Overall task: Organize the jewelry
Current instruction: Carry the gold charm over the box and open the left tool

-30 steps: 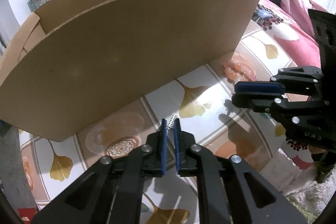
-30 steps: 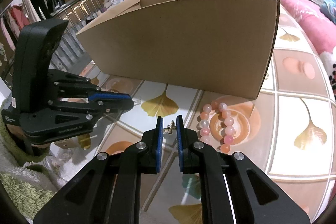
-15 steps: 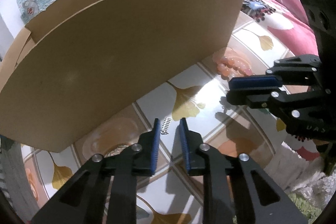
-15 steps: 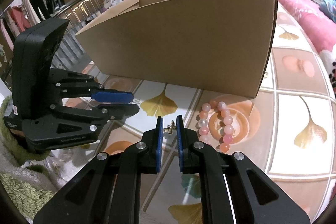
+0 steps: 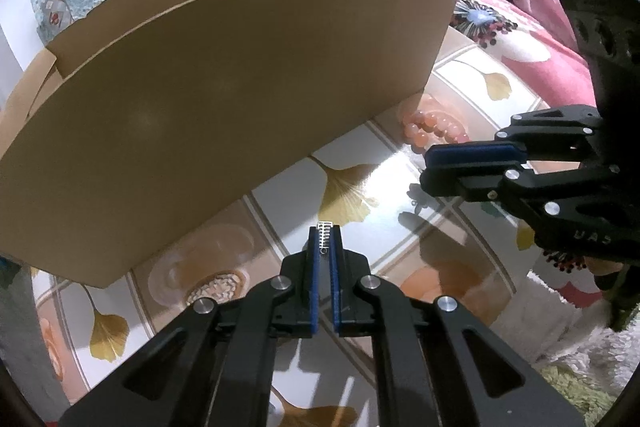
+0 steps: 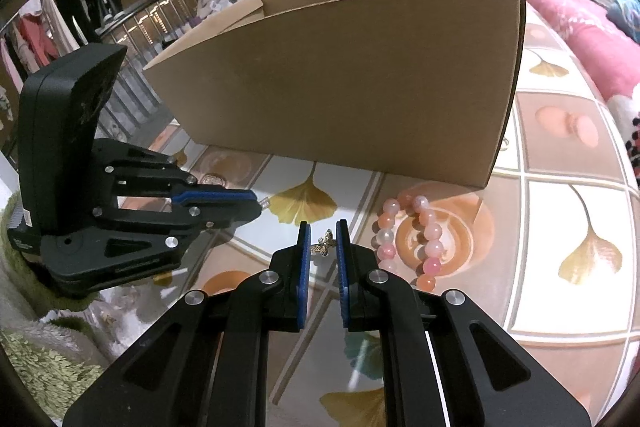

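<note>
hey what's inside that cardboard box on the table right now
Only the cardboard box upper inner walls show, bare brown. Its tall front wall hides the floor, so any contents cannot be seen from either wrist view.

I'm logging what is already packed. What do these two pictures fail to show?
- Inside of the brown cardboard box: both wrist views, blocked by its near wall.
- Pink bead bracelet: left wrist view, partly behind the box corner.
- Small silver clip in the left hand-held gripper: too small to identify.

1. Cardboard box (image 6: 352,79): matt brown card, torn rim;
2. Table top (image 6: 560,195): glossy, reflective;
3. Bead bracelet (image 6: 424,239): polished, translucent pink;
4. Butterfly charm (image 6: 325,245): shiny gold metal;
5. Towel (image 6: 44,359): fuzzy green cloth.
</note>
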Tool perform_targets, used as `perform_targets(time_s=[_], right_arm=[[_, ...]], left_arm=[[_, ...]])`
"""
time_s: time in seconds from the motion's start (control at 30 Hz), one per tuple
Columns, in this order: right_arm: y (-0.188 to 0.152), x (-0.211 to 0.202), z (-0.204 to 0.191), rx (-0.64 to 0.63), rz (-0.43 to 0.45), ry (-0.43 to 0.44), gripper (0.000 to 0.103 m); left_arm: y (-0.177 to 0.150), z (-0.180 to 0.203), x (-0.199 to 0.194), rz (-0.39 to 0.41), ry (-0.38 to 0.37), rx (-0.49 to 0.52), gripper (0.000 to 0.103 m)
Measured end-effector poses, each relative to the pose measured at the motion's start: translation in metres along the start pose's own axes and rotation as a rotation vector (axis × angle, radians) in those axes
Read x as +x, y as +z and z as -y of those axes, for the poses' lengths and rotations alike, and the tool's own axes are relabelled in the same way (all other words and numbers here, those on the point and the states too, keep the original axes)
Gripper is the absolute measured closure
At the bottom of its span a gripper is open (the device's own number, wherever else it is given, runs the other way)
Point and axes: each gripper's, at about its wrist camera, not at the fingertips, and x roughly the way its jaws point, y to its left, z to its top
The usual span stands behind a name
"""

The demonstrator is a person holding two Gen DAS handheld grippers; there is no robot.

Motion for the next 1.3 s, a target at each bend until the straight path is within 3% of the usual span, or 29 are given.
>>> perform_targets(time_s=[0.13, 0.3, 0.47, 0.57, 0.63, 0.73, 1.0, 1.13, 1.3], right_arm=[[0.001, -0.002, 0.000, -0.002, 0.003, 0.000, 0.093], [0.007, -0.018, -0.005, -0.015, 0.048, 0.002, 0.093], [0.032, -0.052, -0.012, -0.047, 0.153, 0.021, 0.093], [0.051, -0.066, -0.014, -0.079, 0.218, 0.023, 0.093], [0.066, -0.069, -0.011, -0.095, 0.251, 0.024, 0.093], [0.086, -0.059, -0.002, -0.113, 0.256, 0.002, 0.093], [0.135, -0.008, 0.029, -0.074, 0.152, -0.024, 0.092], [0.150, -0.002, 0.046, -0.021, 0.138, -0.005, 0.081], [0.154, -0.014, 0.062, 0.038, 0.168, 0.029, 0.076]], left_arm=[[-0.002, -0.003, -0.015, 0.028, -0.026, -0.022, 0.099], [0.006, -0.006, -0.054, 0.123, -0.084, -0.052, 0.099], [0.033, -0.013, -0.100, 0.255, -0.134, -0.062, 0.099], [0.053, -0.023, -0.109, 0.300, -0.111, -0.054, 0.099], [0.067, -0.028, -0.103, 0.296, -0.076, -0.051, 0.099], [0.086, -0.043, -0.077, 0.253, -0.085, -0.082, 0.099], [0.130, -0.073, -0.015, 0.143, -0.113, -0.188, 0.098], [0.143, -0.086, -0.003, 0.117, -0.152, -0.272, 0.098], [0.147, -0.093, -0.005, 0.143, -0.146, -0.301, 0.085]])
